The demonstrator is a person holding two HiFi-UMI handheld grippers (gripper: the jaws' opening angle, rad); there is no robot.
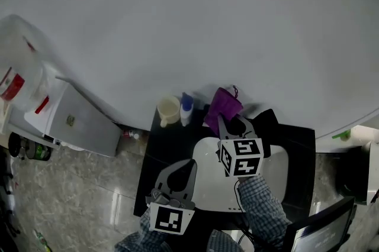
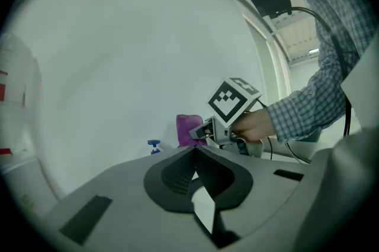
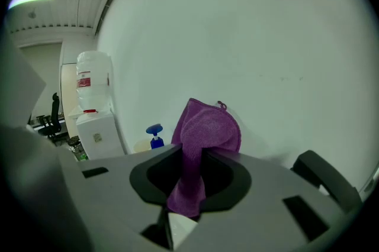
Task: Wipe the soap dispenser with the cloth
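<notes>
- The white wall [image 1: 189, 20] fills the upper part of the head view and backs everything in both gripper views
- A white water cooler [image 1: 71, 118] stands at the left against the wall, with a clear bottle [image 1: 18, 67] on top of it
- A black counter [image 1: 296, 138] sits against the wall, to the right of the cooler
- A white basin [image 1: 275, 174] is set in the counter, partly covered by both grippers
- The right gripper [image 1: 224, 122] reaches toward the wall over the basin's far edge, held by a hand in a checked sleeve [image 1: 260, 203]; in the right gripper view [image 3: 189, 171] its jaws are clenched on the cloth
- The left gripper [image 1: 189, 165] hangs over the basin's near left part; in the left gripper view [image 2: 195, 155] its jaws are pressed together at the tips, with nothing between them
- The purple cloth [image 1: 224, 106] bunches above the right gripper's jaws and trails down between them [image 3: 204, 132]; it is up off the counter
- A cream cup [image 1: 169, 110] stands at the counter's far left corner, by the wall
- The soap dispenser [image 1: 186, 107], pale with a blue pump [image 3: 155, 135], stands upright between the cup and the cloth, just beside the cup; the cloth is near its right side, with a gap visible between them
</notes>
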